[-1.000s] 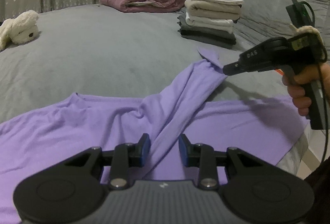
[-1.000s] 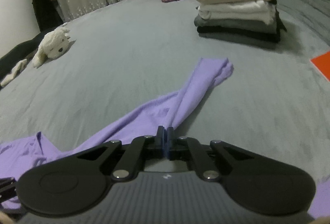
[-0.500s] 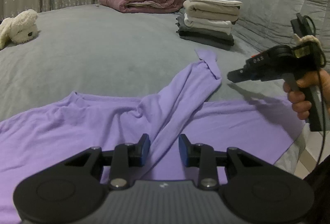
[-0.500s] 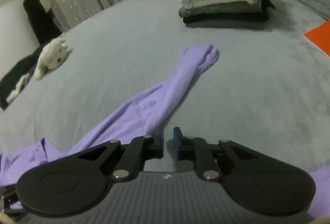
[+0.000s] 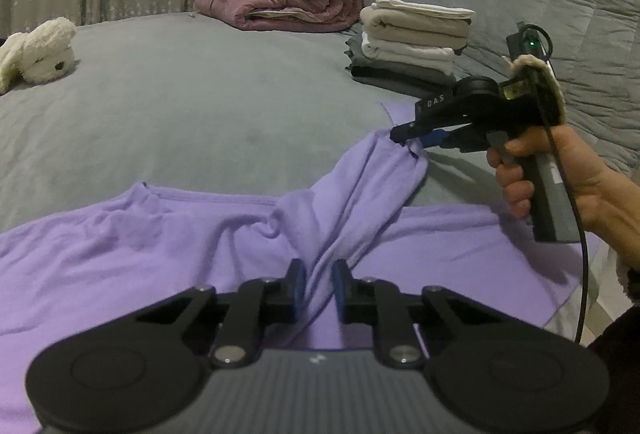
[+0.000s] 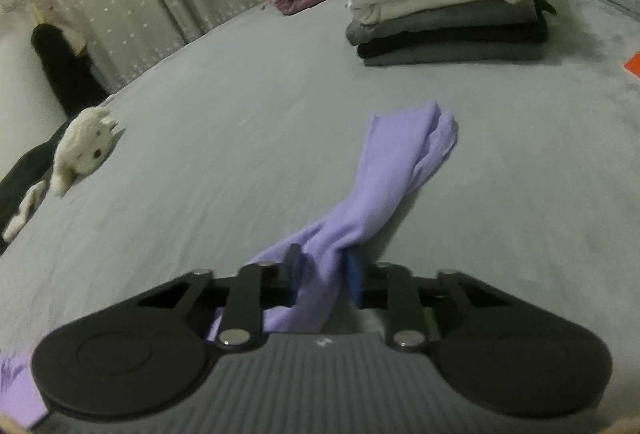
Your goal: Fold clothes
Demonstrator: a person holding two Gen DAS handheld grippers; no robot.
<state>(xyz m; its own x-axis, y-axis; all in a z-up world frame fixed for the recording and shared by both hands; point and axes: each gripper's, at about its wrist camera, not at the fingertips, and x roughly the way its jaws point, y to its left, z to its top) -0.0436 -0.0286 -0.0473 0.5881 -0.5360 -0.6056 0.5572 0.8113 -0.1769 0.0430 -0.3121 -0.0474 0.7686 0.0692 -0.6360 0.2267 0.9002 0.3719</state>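
Sleeve nearer now — grey bed

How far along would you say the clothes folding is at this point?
Done: a folded stack sits on the bed. In hand: the purple shirt lies spread; the left gripper has just closed on its sleeve, the right gripper, just opened, straddles it. Left: folding and stacking it.

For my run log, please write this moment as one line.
task: fold clothes | left gripper: jaws just closing, shut on purple sleeve | right gripper: jaws just opened, same sleeve between them, not gripped
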